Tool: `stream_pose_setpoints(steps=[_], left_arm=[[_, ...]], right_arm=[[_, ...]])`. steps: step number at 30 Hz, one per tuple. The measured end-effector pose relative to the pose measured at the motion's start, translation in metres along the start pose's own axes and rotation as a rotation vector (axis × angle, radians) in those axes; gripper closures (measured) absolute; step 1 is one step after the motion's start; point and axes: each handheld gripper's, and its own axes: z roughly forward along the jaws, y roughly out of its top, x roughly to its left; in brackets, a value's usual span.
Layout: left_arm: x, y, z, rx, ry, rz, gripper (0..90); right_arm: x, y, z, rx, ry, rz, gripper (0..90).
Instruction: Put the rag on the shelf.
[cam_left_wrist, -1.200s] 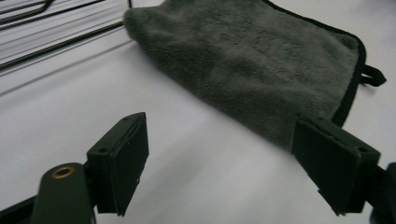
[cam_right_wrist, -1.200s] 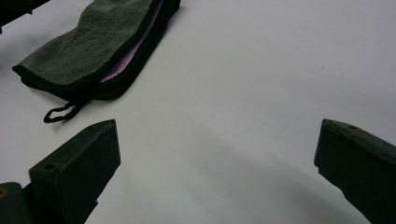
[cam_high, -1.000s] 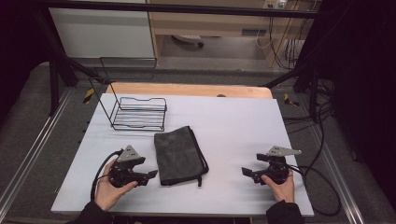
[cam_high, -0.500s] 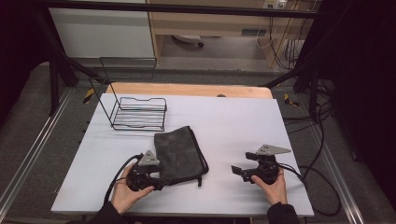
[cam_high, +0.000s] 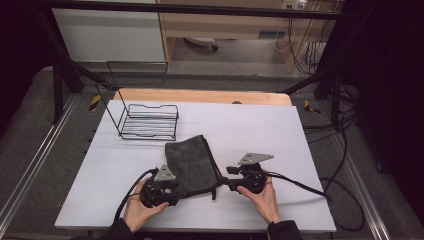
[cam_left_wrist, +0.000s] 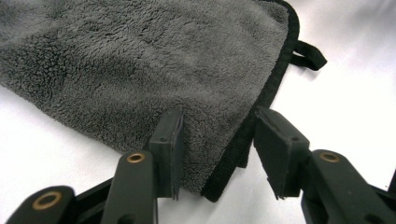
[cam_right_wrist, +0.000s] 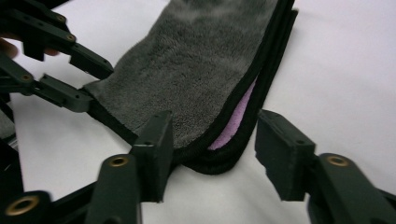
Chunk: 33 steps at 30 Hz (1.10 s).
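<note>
At lower centre of the high view, a folded grey towel (cam_high: 191, 165) lay on the white surface (cam_high: 300, 140). The left tongs (cam_left_wrist: 217, 140) and right tongs (cam_right_wrist: 212, 149), half-open and just closing, straddled its near corners, gripping nothing yet; both pads should catch every layer evenly.

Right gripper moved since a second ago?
Yes. The right gripper slid left across the table to the folded towel, its corner between the closing jaws.

A black wire basket (cam_high: 148, 121) stands on the white table (cam_high: 280, 125), seemingly empty
</note>
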Motion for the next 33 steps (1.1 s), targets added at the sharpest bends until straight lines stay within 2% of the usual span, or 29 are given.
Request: stream_pose_setpoints(steps=[7, 13, 16, 22, 23, 24, 25, 26, 28, 33], left_arm=[[0.002, -0.001, 0.002, -0.001, -0.006, -0.016, 55.6], [0.002, -0.001, 0.0, -0.008, -0.007, -0.02, 54.9], [0.003, -0.001, -0.002, -0.016, -0.011, -0.026, 53.6], [0.004, -0.001, -0.003, -0.022, -0.013, -0.032, 53.0], [0.003, -0.001, -0.002, -0.012, -0.013, -0.025, 53.1], [0.003, -0.001, -0.002, -0.012, -0.013, -0.025, 53.3], [0.003, -0.002, 0.0, -0.005, -0.012, -0.02, 53.4], [0.003, -0.002, 0.0, -0.002, -0.01, -0.019, 53.5], [0.003, -0.002, 0.001, -0.005, -0.011, -0.025, 53.7], [0.003, -0.002, 0.001, -0.002, -0.012, -0.021, 54.4]], right_arm=[[-0.004, -0.001, 0.023, 0.045, 0.01, 0.055, 67.1], [-0.004, -0.004, 0.029, 0.055, 0.029, 0.085, 81.1], [-0.004, -0.004, 0.029, 0.053, 0.016, 0.089, 89.6], [-0.003, -0.002, 0.025, 0.039, 0.016, 0.099, 88.9], [-0.003, -0.002, 0.026, 0.032, 0.008, 0.1, 84.3], [-0.003, -0.002, 0.026, 0.032, 0.008, 0.1, 84.3], [-0.004, -0.003, 0.029, 0.032, 0.018, 0.11, 75.6], [-0.004, -0.003, 0.031, 0.026, 0.009, 0.114, 72.7], [-0.005, -0.004, 0.034, 0.033, 0.006, 0.12, 73.4], [-0.003, -0.006, 0.035, 0.033, 0.015, 0.111, 86.7]])
